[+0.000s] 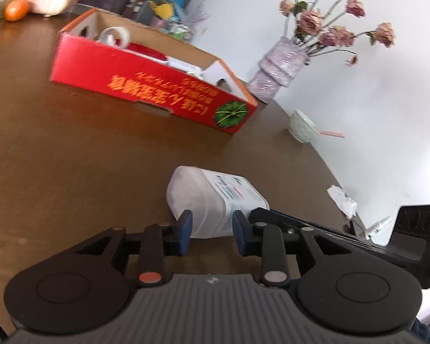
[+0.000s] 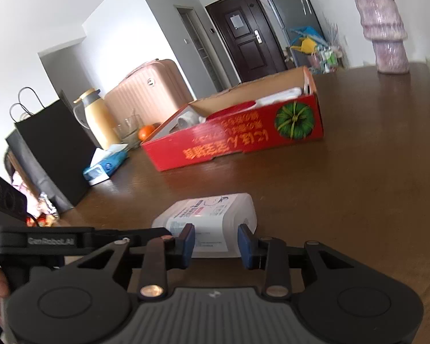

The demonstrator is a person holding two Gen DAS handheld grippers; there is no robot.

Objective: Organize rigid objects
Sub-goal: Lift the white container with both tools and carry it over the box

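Observation:
A white translucent plastic container point(image 1: 215, 195) with a printed label lies on its side on the brown table point(image 1: 71, 157). My left gripper point(image 1: 212, 226) stands just in front of it, blue pads apart, with a narrow gap that is narrower than the container. My right gripper point(image 2: 216, 240) faces the same container point(image 2: 212, 212) from the other side, its pads also apart and short of it. Farther back, a red cardboard box point(image 1: 146, 86) point(image 2: 237, 134) holds a tape roll point(image 1: 116, 35) and white items. Each view shows the other gripper's black body at its edge.
A purple vase point(image 1: 275, 71) of dried roses and a white bowl point(image 1: 301, 124) stand near the far table edge, with crumpled paper point(image 1: 342, 200) beside it. A black bag point(image 2: 51, 149), a thermos point(image 2: 95, 117), a tissue pack point(image 2: 105, 166) and an orange point(image 2: 146, 132) crowd the left end.

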